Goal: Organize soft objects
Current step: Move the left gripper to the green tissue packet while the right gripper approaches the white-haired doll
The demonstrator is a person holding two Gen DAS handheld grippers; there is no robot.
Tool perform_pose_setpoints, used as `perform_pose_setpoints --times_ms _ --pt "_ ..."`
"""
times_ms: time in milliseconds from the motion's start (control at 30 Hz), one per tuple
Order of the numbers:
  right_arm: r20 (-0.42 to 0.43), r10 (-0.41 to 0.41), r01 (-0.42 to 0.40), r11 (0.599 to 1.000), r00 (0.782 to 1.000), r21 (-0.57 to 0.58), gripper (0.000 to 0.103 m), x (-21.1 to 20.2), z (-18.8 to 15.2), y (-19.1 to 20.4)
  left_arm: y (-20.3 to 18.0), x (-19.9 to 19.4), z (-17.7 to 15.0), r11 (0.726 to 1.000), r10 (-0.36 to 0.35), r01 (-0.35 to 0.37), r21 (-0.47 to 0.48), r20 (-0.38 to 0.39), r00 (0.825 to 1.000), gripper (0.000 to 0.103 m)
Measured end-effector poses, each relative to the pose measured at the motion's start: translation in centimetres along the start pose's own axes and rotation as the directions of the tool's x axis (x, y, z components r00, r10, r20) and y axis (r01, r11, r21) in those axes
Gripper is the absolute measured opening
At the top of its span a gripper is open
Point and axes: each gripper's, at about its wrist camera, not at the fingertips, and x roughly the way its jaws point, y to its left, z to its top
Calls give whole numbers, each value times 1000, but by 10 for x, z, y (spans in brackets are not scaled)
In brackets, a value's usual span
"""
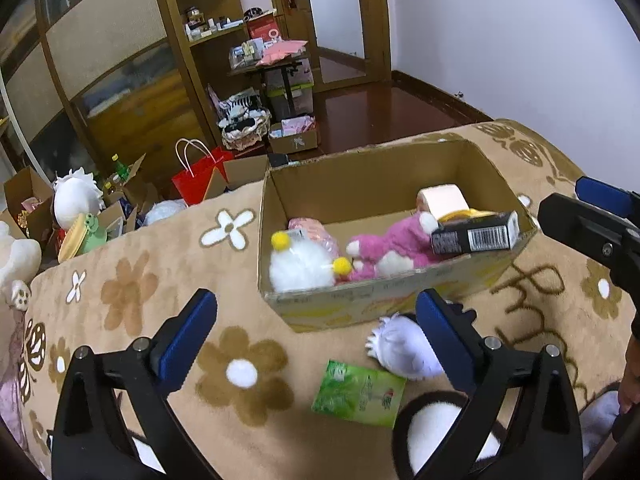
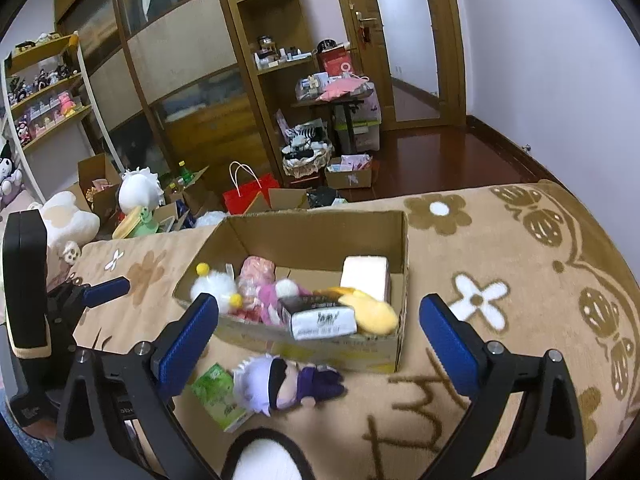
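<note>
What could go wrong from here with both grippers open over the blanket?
1. The black barcoded carton is perched on the rim of the cardboard box, leaning on the toys; a nudge may tip it out.
2. The white-haired purple doll lies against the green packet; a grab might catch both.
3. The left gripper and right gripper are close together, so they could collide.

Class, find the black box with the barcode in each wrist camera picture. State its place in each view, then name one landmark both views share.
Left wrist view: the black box leans on the cardboard box's near right rim, right of centre.
Right wrist view: the black box sits at picture centre, against the near wall, beside the yellow plush.
Shared landmark: the cardboard box.
</note>
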Motion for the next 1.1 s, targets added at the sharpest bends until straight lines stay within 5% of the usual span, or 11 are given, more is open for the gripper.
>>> perform_pose_setpoints --times_ms 467,1100 --pt "-64 1 -1 1000 998 0 103 -10 -25 8 10 -10 -17 998 -49 43 -52 -123 991 99" --pt "-165 -6 22 995 986 96 103 30 -49 -8 7 35 -31 997 -67 53 -61 -258 964 99"
